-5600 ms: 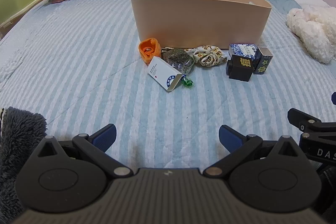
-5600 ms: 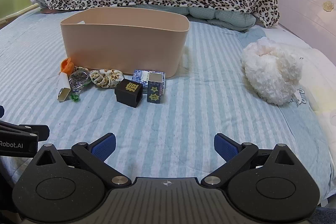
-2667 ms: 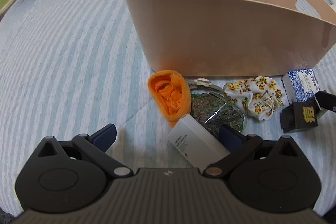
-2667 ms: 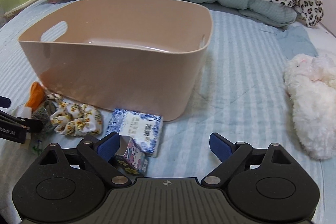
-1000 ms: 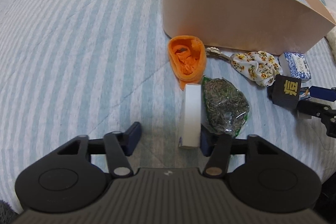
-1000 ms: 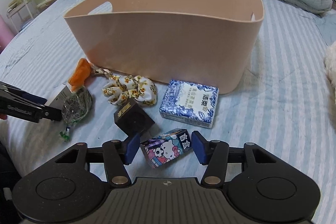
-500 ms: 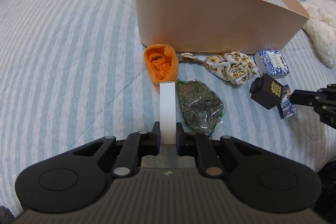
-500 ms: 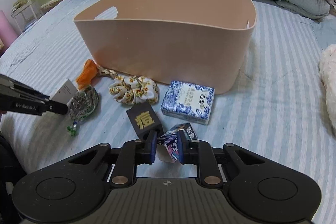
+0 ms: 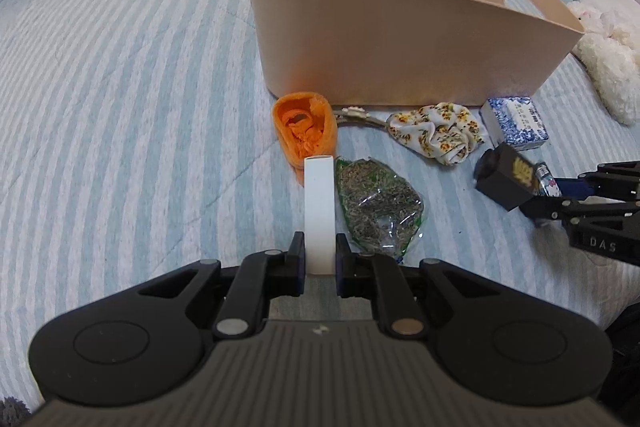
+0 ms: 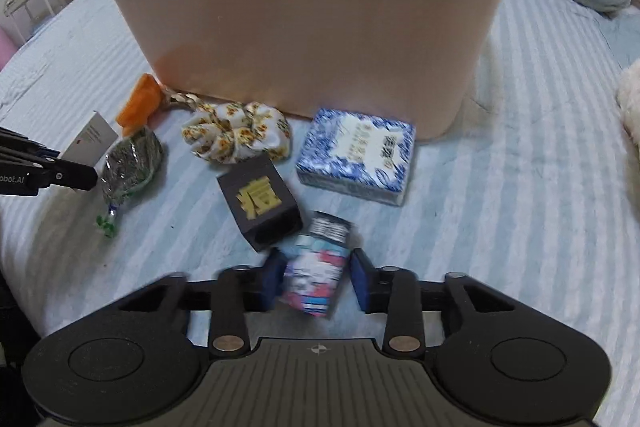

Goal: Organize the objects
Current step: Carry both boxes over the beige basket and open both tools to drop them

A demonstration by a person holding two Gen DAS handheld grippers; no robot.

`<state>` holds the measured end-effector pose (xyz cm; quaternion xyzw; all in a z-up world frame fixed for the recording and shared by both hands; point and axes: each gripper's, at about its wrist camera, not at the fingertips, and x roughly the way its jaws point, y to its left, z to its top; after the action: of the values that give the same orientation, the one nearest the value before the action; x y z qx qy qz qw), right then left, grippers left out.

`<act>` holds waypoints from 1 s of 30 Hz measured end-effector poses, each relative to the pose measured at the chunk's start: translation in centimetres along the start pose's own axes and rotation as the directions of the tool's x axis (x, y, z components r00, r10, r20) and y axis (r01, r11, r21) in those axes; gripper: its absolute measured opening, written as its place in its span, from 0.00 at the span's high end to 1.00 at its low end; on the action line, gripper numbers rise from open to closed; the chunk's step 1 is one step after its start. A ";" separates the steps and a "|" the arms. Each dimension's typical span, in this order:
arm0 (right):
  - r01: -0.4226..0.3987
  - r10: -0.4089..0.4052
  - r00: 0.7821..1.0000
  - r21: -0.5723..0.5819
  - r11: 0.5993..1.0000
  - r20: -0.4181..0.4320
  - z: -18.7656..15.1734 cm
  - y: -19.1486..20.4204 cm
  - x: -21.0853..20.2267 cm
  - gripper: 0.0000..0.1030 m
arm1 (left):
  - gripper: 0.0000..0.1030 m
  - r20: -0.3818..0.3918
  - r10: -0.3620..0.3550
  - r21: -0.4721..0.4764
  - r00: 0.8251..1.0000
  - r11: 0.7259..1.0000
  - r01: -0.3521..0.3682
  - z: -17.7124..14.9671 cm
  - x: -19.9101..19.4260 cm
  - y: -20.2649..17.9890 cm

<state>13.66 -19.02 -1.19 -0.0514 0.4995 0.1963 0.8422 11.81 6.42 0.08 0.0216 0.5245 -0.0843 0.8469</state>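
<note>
**Q:** Left side, what are you holding?

**Me:** My left gripper is clamping the white box by its near end. Its long axis is running straight out from my fingers, and the far end is pointing at the orange pouch. The herb bag is lying just right of it.

**Q:** Where's the bin from there?

**Me:** The tan bin is sitting ahead and slightly right, past the pouch, with its near wall facing me. I'm judging that the box needs lifting over the rim, then tipping nose-down so it goes in lengthwise.

**Q:** Middle of the pile?

**Me:** The floral scrunchie is lying against the bin's foot. The black cube is sitting nearer me, just left of my right fingers.

**Q:** Right side?

**Me:** My right gripper is bracketing the cartoon carton, one pad on each side. The carton is blurred and tilted, its long axis running forward. I can't tell whether I'm actually squeezing it. The blue-white box is lying beyond it, touching the bin wall.

**Q:** Which arm is nearer the bin?

**Me:** About even, by my read. Left has the surer grip, so I'd send it first.
</note>
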 end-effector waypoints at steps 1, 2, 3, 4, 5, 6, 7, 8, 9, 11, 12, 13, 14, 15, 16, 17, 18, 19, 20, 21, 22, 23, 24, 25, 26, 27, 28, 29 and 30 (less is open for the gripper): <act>-0.001 0.001 1.000 0.000 1.000 0.005 0.1 0.1 -0.3 0.80 | 0.85 0.009 0.002 0.009 1.000 1.000 -0.002 0.0 -0.3 -0.1; -0.003 0.003 1.000 0.002 1.000 0.012 0.1 0.1 -0.7 0.80 | 0.85 0.019 0.002 0.016 1.000 1.000 -0.003 0.1 -0.7 -0.2; -0.008 0.008 1.000 0.007 1.000 0.020 0.0 0.0 -1.1 0.80 | 0.85 0.031 0.002 0.021 1.000 1.000 -0.003 0.1 -1.2 -0.3; -0.008 0.008 1.000 0.014 1.000 0.026 0.0 0.0 -1.8 0.80 | 0.85 0.045 0.001 0.026 0.999 1.000 -0.002 0.2 -1.8 -0.4; -0.005 0.004 0.999 0.017 1.000 0.036 0.0 0.0 -2.5 0.80 | 0.85 0.061 0.000 0.032 0.998 0.999 -0.002 0.4 -2.4 -0.5; -0.001 0.000 0.999 0.019 1.000 0.052 0.2 -0.1 -3.4 0.80 | 0.85 0.079 0.000 0.037 0.997 0.999 -0.003 0.6 -3.1 -0.6; -0.002 0.000 0.997 0.023 1.000 0.075 0.3 -0.1 -4.4 0.80 | 0.85 0.098 0.001 0.042 0.995 0.999 -0.005 0.8 -3.7 -0.7; -0.006 0.003 0.995 0.032 0.999 0.102 0.5 -0.3 -5.5 0.80 | 0.85 0.119 0.001 0.047 0.993 0.999 -0.006 1.0 -4.4 -0.9; -0.012 0.006 0.991 0.039 0.999 0.132 0.9 -0.3 -6.5 0.80 | 0.85 0.139 0.000 0.051 0.990 0.999 -0.007 1.3 -5.0 -0.9; -0.019 0.010 0.981 0.043 0.999 0.196 1.7 -0.5 -8.5 0.80 | 0.85 0.179 -0.002 0.058 0.984 0.998 -0.008 2.0 -6.4 -1.1; -0.020 0.010 0.974 0.043 0.999 0.224 2.3 -0.5 -9.3 0.80 | 0.85 0.199 -0.003 0.061 0.980 0.998 -0.010 2.5 -7.0 -1.2; -0.019 0.008 0.968 0.041 0.999 0.250 2.9 -0.6 -10.0 0.80 | 0.85 0.219 -0.002 0.066 0.976 0.998 -0.013 3.0 -7.5 -1.3; -0.014 0.004 0.962 0.036 0.999 0.273 3.6 -0.7 -10.6 0.80 | 0.85 0.238 0.002 0.070 0.971 0.997 -0.019 3.6 -8.1 -1.3; -0.008 -0.002 0.956 0.032 0.999 0.293 4.4 -0.7 -11.0 0.80 | 0.85 0.256 0.009 0.071 0.967 0.997 -0.028 4.2 -8.5 -1.3; 0.002 -0.011 0.950 0.031 1.000 0.312 5.2 -0.9 -11.2 0.80 | 0.85 0.273 0.018 0.070 0.962 0.997 -0.039 4.9 -8.7 -1.5; 0.010 -0.020 0.944 0.033 0.999 0.330 6.0 -1.0 -11.3 0.80 | 0.85 0.289 0.028 0.069 0.957 0.996 -0.050 5.8 -8.8 -1.6; 0.014 -0.026 0.939 0.037 0.999 0.344 6.7 -1.0 -11.3 0.80 | 0.85 0.300 0.036 0.068 0.953 0.996 -0.059 6.6 -8.8 -1.7; 0.016 -0.030 0.934 0.043 0.999 0.356 7.5 -1.2 -11.2 0.80 | 0.85 0.305 0.040 0.069 0.952 0.996 -0.064 7.4 -8.7 -1.7; 0.019 -0.035 0.930 0.049 0.999 0.365 8.2 -1.3 -10.9 0.80 | 0.85 0.309 0.045 0.067 0.950 0.995 -0.069 8.2 -8.5 -1.7; 0.024 -0.043 0.927 0.054 0.998 0.373 9.0 -2.0 -10.6 0.80 | 0.85 0.314 0.054 0.066 0.948 0.995 -0.079 8.9 -8.2 -1.8; 0.034 -0.053 0.924 0.056 0.998 0.378 9.6 -2.1 -10.3 0.80 | 0.85 0.320 0.064 0.066 0.945 0.994 -0.090 9.8 -7.8 -2.0; 0.043 -0.062 0.923 0.058 0.997 0.380 10.3 -2.2 -10.0 0.80 | 0.85 0.325 0.071 0.066 0.943 0.993 -0.098 10.5 -7.2 -2.1; 0.052 -0.071 0.923 0.060 0.997 0.378 11.0 -2.3 -9.5 0.80 | 0.85 0.325 0.075 0.064 0.943 0.993 -0.101 11.2 -6.7 -2.3; 0.059 -0.079 0.924 0.063 0.996 0.375 11.5 -2.4 -8.9 0.80 | 0.85 0.322 0.077 0.062 0.944 0.993 -0.102 12.0 -5.9 -2.4; 0.065 -0.085 0.926 0.066 0.996 0.368 12.1 -2.5 -8.2 0.80 | 0.85 0.317 0.079 0.058 0.945 0.993 -0.103 12.5 -5.2 -2.6; 0.071 -0.092 0.929 0.070 0.995 0.360 12.8 -2.6 -7.5 0.80 | 0.85 0.309 0.082 0.054 0.948 0.993 -0.104 13.0 -4.4 -2.8; 0.078 -0.099 0.931 0.074 0.994 0.350 13.3 -2.7 -6.9 0.80 | 0.85 0.298 0.084 0.051 0.951 0.993 -0.104 13.4 -3.5 -3.0; 0.085 -0.106 0.935 0.077 0.993 0.339 13.7 -2.8 -6.3 0.80 | 0.85 0.285 0.085 0.048 0.955 0.994 -0.103 13.7 -2.6 -3.1; 0.088 -0.110 0.939 0.082 0.993 0.327 14.0 -2.8 -5.6 0.80 | 0.85 0.268 0.087 0.044 0.959 0.994 -0.102 13.9 -1.6 -3.3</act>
<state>23.86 -19.21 10.32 -0.0149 0.3542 0.1430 0.9241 22.86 1.62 7.95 0.0597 0.4019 -0.0610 0.9117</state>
